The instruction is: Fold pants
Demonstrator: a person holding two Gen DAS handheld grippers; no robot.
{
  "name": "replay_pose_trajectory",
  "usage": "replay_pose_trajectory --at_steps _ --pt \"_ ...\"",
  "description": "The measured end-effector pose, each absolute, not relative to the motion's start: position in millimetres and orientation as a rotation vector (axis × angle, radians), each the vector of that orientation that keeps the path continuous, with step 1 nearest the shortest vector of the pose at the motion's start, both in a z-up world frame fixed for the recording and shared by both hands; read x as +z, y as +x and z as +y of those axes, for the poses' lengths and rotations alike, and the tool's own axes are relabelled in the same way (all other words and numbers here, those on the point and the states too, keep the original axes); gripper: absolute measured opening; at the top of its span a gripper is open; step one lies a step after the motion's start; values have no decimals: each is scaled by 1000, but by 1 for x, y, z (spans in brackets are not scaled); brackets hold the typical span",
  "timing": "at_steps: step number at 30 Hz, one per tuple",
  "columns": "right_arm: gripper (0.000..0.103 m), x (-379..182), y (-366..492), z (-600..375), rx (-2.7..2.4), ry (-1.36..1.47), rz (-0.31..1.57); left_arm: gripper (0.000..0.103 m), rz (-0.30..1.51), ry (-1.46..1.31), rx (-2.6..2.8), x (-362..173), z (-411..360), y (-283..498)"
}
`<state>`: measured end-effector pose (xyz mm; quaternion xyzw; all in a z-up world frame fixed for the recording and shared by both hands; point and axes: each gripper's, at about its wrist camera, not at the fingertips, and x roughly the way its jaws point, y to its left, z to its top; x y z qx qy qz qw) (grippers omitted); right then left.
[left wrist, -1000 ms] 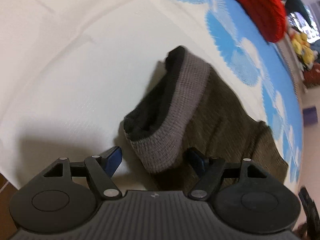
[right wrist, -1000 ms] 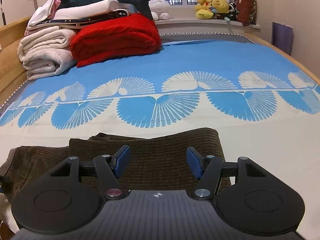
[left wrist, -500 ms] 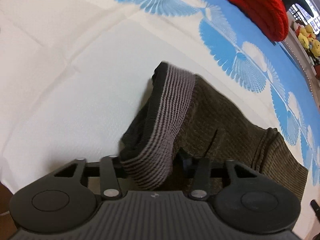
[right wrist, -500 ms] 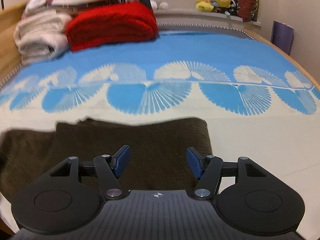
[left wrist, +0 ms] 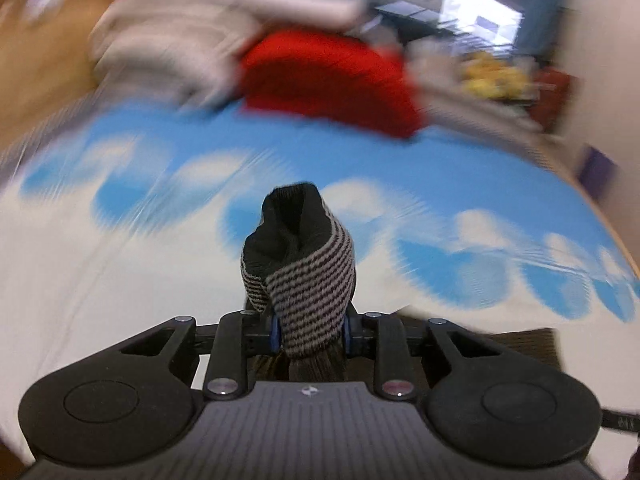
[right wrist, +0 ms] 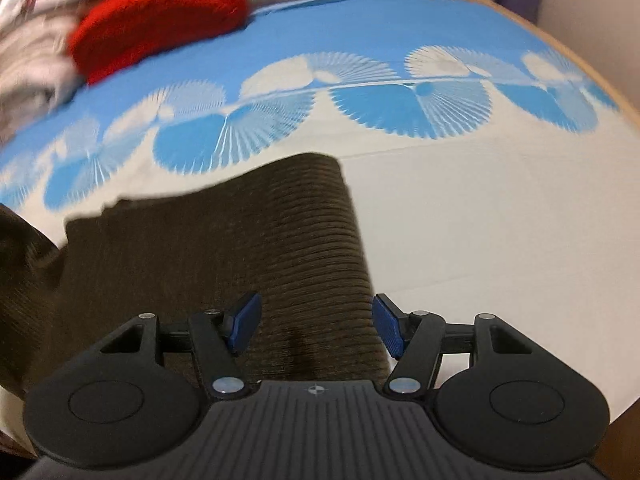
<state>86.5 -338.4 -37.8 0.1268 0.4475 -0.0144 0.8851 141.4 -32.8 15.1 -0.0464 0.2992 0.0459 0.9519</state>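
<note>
The pants are dark olive-brown ribbed fabric with a grey striped waistband. My left gripper (left wrist: 310,330) is shut on the waistband (left wrist: 310,280) and holds it lifted off the bed, the band standing up between the fingers. In the right wrist view the folded part of the pants (right wrist: 240,260) lies flat on the bed. My right gripper (right wrist: 314,328) is open just above the pants' near right edge, fingers straddling the fabric without gripping it.
The bed sheet (right wrist: 480,220) is cream with blue fan shapes. A folded red blanket (right wrist: 160,20) and a stack of pale bedding (left wrist: 180,40) lie at the far left. Yellow plush toys (left wrist: 496,76) sit by the window. The wooden bed edge (right wrist: 580,60) runs along the right.
My left gripper closed on the waistband and lifted it, swinging to face across the bed. My right gripper dipped lower over the folded fabric and stayed open.
</note>
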Motion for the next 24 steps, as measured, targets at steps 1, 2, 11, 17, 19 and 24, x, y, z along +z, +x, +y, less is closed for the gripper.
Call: replay_pose_trajectory --at_steps 1,2,11,17,19,24 --pt "64 -36 83 -345 -25 297 917 28 562 -45 47 21 -62 137" --pt "64 -33 79 -353 -19 338 900 28 530 -13 -7 24 -90 133" --pt "66 -41 70 -409 -10 721 851 69 641 148 -701 -11 -267 119" --pt "71 -60 86 -402 9 796 950 63 658 -10 -484 -7 -201 156" --pt "71 -63 92 -393 10 772 982 35 740 -32 -347 -20 -173 176" --pt "77 -67 108 -366 67 715 1032 29 1062 -87 -178 -75 -132 212"
